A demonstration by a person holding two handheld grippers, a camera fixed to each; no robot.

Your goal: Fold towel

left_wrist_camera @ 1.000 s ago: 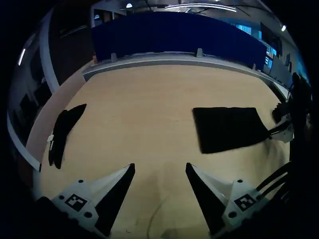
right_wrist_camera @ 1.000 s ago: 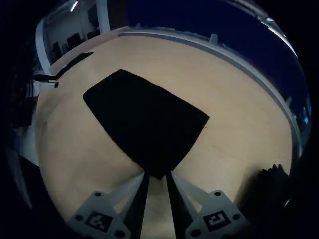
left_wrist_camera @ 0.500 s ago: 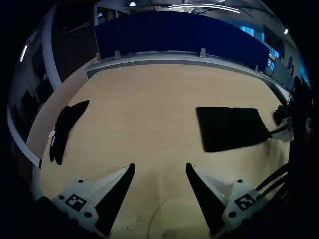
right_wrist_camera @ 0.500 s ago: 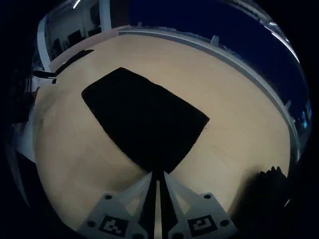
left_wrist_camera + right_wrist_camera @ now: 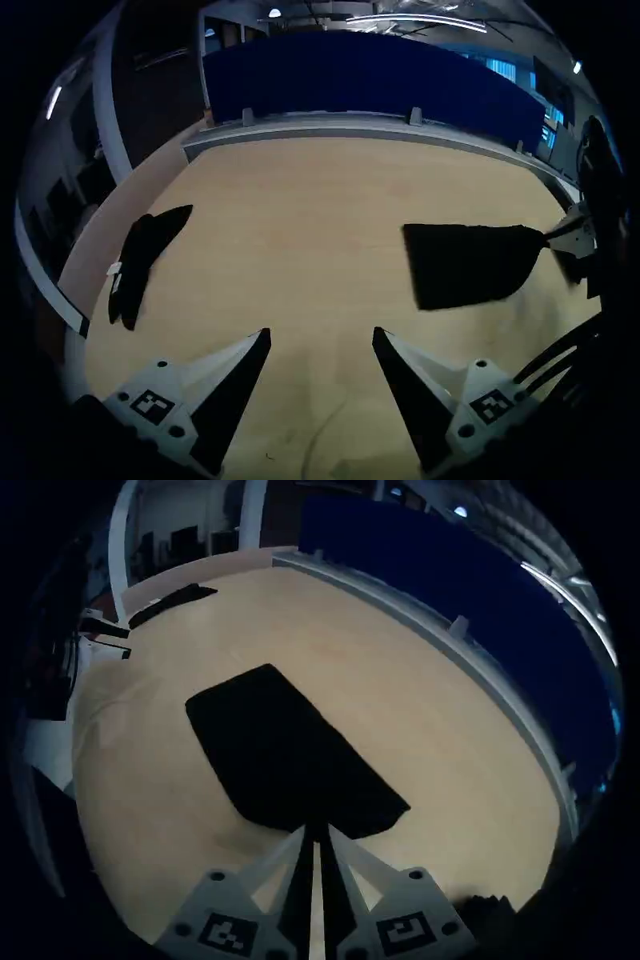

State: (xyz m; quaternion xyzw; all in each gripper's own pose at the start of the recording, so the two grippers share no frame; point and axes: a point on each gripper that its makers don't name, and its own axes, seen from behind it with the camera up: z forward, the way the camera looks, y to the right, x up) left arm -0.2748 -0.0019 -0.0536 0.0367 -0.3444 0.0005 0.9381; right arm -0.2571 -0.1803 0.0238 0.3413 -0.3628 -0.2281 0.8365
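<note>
Your left gripper (image 5: 320, 352): jaws wide, nothing between them, bare table (image 5: 320, 224) ahead. Your right gripper (image 5: 318, 856): jaws pinched on the towel's (image 5: 280, 752) near corner, which is raised. The towel's long axis runs from that corner toward the table's left edge. Dark cloth (image 5: 140, 256) by the left edge. Blue partition (image 5: 360, 80) along the far edge.

Left gripper (image 5: 320, 330) spread — right gripper (image 5: 318, 829) clamped.

The left gripper (image 5: 320, 340) is hanging above the table (image 5: 320, 200), its jaws standing wide apart with nothing between them. Ahead to its right, a black towel (image 5: 464, 268) is lying on the wood, and the right gripper (image 5: 552, 237) is pinching its far corner. Ahead to its left, a dark cloth (image 5: 140, 256) is lying near the table edge.
</note>
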